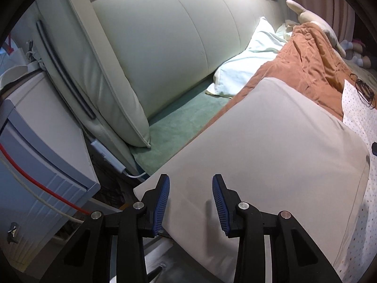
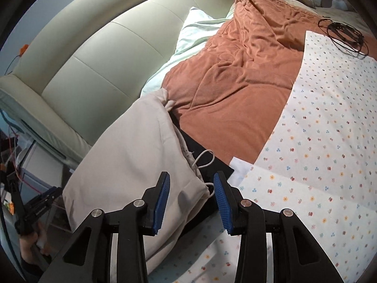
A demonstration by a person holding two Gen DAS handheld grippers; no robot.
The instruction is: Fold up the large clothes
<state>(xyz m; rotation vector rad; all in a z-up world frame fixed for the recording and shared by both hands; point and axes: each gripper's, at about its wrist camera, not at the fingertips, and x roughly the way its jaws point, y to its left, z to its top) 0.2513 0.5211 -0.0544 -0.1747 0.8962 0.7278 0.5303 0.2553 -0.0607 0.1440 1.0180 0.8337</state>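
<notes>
The beige trousers point(image 2: 132, 155) lie folded along the left edge of the bed, their drawstring waist point(image 2: 200, 165) resting on a dark garment point(image 2: 207, 165) that sits between them and the orange blanket point(image 2: 235, 89). The right gripper point(image 2: 191, 202) hangs just above that waist end with its jaws apart and nothing pinched; the white cord loops between the blue pads but is not pressed. The left gripper point(image 1: 190, 202) stands over the smooth beige cloth point(image 1: 271, 141) at the bed's edge, jaws likewise apart and gripping nothing. The main risk, as I judge it, is the overhang: the near corner of the fold juts past the mattress over the gap by the bedside cabinet point(image 1: 47, 153), so a nudge or a one-sided pull could slide the whole stack off the bed. A second risk is the loose drawstring, which could catch on a pad and drag the top layer open when the gripper lifts away. A careless pinch might also take up the dark garment underneath. The bed carries a floral sheet point(image 2: 318, 129) on the right, a pale pillow point(image 1: 249, 66) near the padded cream headboard point(image 1: 176, 47), a green sheet point(image 1: 183, 120) beside it, and a tangle of black cable point(image 2: 344, 35) at the far side.
</notes>
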